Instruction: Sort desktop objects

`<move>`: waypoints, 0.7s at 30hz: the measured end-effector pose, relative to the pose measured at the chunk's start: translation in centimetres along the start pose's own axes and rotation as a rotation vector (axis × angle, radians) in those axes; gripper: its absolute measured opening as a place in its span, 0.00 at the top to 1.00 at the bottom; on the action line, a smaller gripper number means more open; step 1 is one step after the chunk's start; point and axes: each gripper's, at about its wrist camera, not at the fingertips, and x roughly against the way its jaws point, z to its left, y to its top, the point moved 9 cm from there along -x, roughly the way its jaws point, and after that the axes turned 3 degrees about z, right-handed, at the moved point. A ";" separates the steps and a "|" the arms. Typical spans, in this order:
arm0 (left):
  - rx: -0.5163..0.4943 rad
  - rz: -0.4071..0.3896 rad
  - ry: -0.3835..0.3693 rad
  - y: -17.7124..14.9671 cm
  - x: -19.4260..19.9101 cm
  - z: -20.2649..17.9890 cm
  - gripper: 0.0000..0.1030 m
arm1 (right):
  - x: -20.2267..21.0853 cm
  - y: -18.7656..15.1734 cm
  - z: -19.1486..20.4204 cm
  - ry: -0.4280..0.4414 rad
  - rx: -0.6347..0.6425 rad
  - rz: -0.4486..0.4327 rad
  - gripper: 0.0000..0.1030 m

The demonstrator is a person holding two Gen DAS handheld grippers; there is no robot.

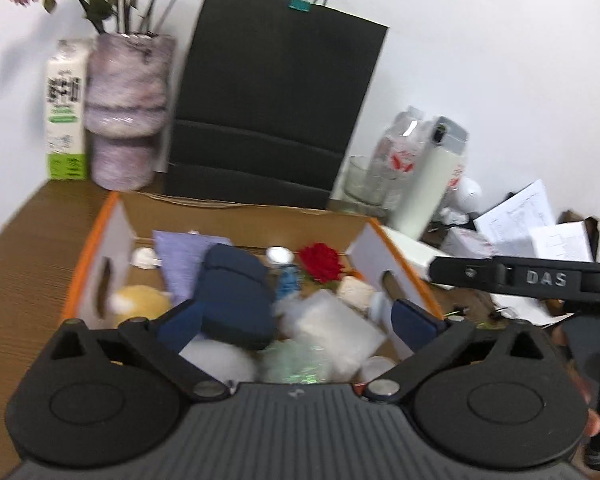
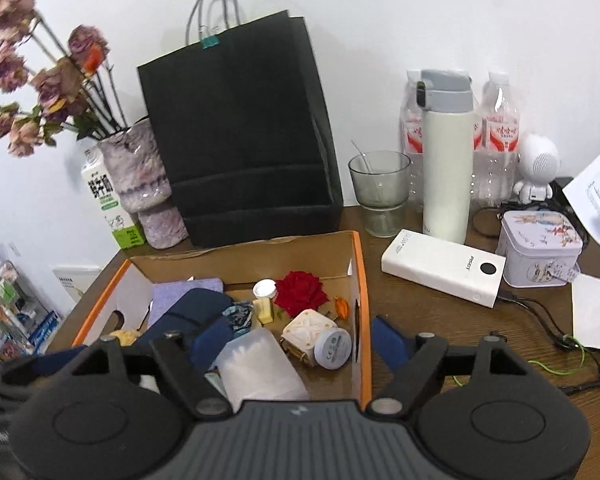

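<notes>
In the lower part of the left wrist view the left gripper (image 1: pixel 296 320) has its dark blue fingers (image 1: pixel 414 326) spread wide, nothing pinched between them. They hang over the near end of a cardboard box (image 1: pixel 120 224) with orange edges and white inner side walls. A navy case (image 1: pixel 236 300), rounded and matte, lies inside in the frame's centre, blurred. Beside it sit a frosted plastic piece (image 1: pixel 332 328), a yellow plush thing (image 1: pixel 142 304) at lower left, a lilac cloth (image 1: pixel 180 256) and a red fabric rose (image 1: pixel 320 262) further back. The other handheld tool crosses the right edge as a black bar.

In the right wrist view the right gripper (image 2: pixel 300 344) also stands parted. One finger is over the box contents; the other is outside the box wall, above the brown wood-grain table (image 2: pixel 440 320). Nothing is gripped. A round white puck (image 2: pixel 332 348) leans on a cream plug adapter (image 2: pixel 306 332) near the box's right wall.

Right of the box lies a white power bank (image 2: pixel 444 276), then a printed tin (image 2: pixel 540 248). Further back stand a smoky glass tumbler (image 2: pixel 380 192), a cream flask (image 2: pixel 446 160) with a grey lid, and clear water bottles (image 2: pixel 498 136). At centre stands a black paper bag (image 2: pixel 240 128), and at upper left a marbled pink vase (image 2: pixel 140 184) of faded roses, all against a plain white wall.
</notes>
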 end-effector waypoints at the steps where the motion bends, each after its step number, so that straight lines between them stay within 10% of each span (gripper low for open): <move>1: -0.005 0.002 0.039 0.2 0.1 0.4 0.00 | 0.1 -0.1 0.4 -0.001 0.008 0.002 0.24; 11: -0.011 -0.018 0.219 2.5 2.0 3.7 0.00 | 1.0 1.1 4.5 -0.028 0.074 -0.028 0.22; 21: -0.128 -0.090 0.256 -6.1 7.8 2.8 0.00 | 4.7 -8.0 6.2 -0.060 0.162 -0.116 0.21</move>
